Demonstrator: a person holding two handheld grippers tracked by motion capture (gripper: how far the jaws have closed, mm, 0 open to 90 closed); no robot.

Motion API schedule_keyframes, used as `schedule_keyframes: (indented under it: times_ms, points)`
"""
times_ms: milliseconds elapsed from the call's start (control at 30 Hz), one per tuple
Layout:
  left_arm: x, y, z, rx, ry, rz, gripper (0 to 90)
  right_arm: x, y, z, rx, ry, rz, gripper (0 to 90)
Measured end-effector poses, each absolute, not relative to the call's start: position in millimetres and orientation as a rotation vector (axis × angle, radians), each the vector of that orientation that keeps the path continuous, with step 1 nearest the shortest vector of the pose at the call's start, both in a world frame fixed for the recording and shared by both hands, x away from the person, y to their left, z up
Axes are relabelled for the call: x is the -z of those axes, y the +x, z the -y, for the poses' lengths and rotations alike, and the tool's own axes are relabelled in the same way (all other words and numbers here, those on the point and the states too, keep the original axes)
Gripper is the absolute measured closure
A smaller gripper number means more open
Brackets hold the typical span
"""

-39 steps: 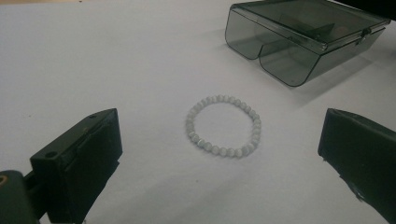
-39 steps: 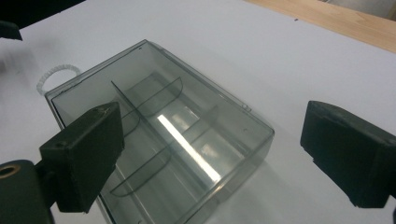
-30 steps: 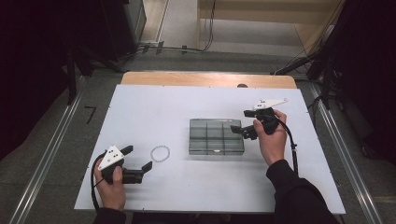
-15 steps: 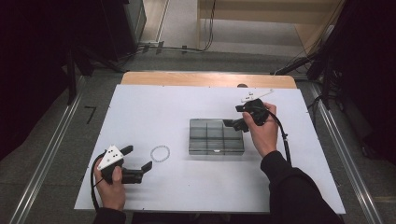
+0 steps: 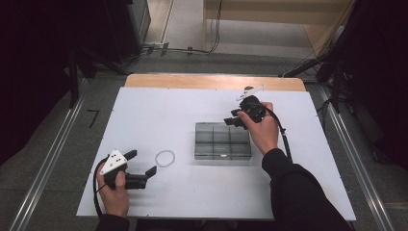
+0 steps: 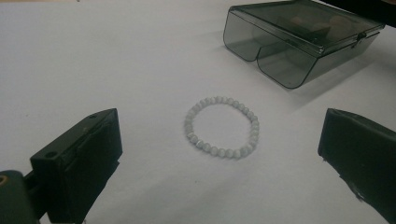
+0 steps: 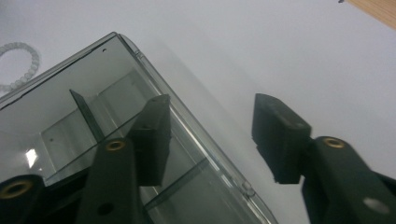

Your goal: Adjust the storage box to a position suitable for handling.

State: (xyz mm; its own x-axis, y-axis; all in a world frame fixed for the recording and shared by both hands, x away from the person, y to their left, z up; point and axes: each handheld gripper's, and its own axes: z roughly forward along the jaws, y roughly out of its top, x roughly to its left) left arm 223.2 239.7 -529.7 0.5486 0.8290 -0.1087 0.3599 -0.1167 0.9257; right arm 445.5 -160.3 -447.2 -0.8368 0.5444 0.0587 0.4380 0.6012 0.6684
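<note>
White, matte tabletop (image 5: 168, 120) carries a smoky translucent plastic box (image 5: 223, 141) with its lid shut, dividers showing through. Just beside it lies a round, pale bead bracelet (image 6: 221, 126). Left gripper (image 6: 219, 158) gapes near the bracelet; right gripper (image 7: 210, 135), jaws spread, straddles the box's edge.

A white bead bracelet (image 6: 220, 126) lies on the table (image 6: 93, 56) between parted gripper (image 6: 219, 154) jaws.

box (image 6: 303, 39) – smoky clear plastic, glossy; bracelet (image 6: 221, 126) – pearly beads; table (image 5: 159, 115) – matt white.
</note>
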Motion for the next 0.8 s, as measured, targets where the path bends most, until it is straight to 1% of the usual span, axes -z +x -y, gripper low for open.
schedule_keyframes:
  times_ms: [167,200,233,333,400,433,467,567,800]
  points:
    - [530,223,-240,-0.540,1.705,-0.999,0.0,447,454,149,-1.028,0.817,-2.702,61.1]
    - [530,223,-240,-0.539,1.706,-1.001,0.0,447,457,145,-1.006,0.817,-2.710,66.3]
    - [530,223,-240,-0.538,1.705,-1.002,0.0,447,457,145,-1.006,0.817,-2.710,66.3]
    - [530,223,-241,-0.535,1.702,-1.001,0.0,447,462,139,-0.979,0.825,-2.719,74.4]
    - [529,223,-241,-0.532,1.700,-1.002,0.0,448,466,134,-0.947,0.830,-2.738,82.2]
    - [530,223,-241,-0.531,1.697,-1.001,0.0,448,466,134,-0.947,0.830,-2.738,82.2]
    - [530,223,-241,-0.531,1.696,-1.002,0.0,449,470,131,-0.919,0.817,-2.749,85.0]
    - [530,223,-241,-0.528,1.693,-1.000,0.0,451,473,126,-0.891,0.831,-2.767,87.1]
    - [529,224,-242,-0.527,1.694,-1.001,0.0,454,477,120,-0.851,0.839,-2.771,87.3]
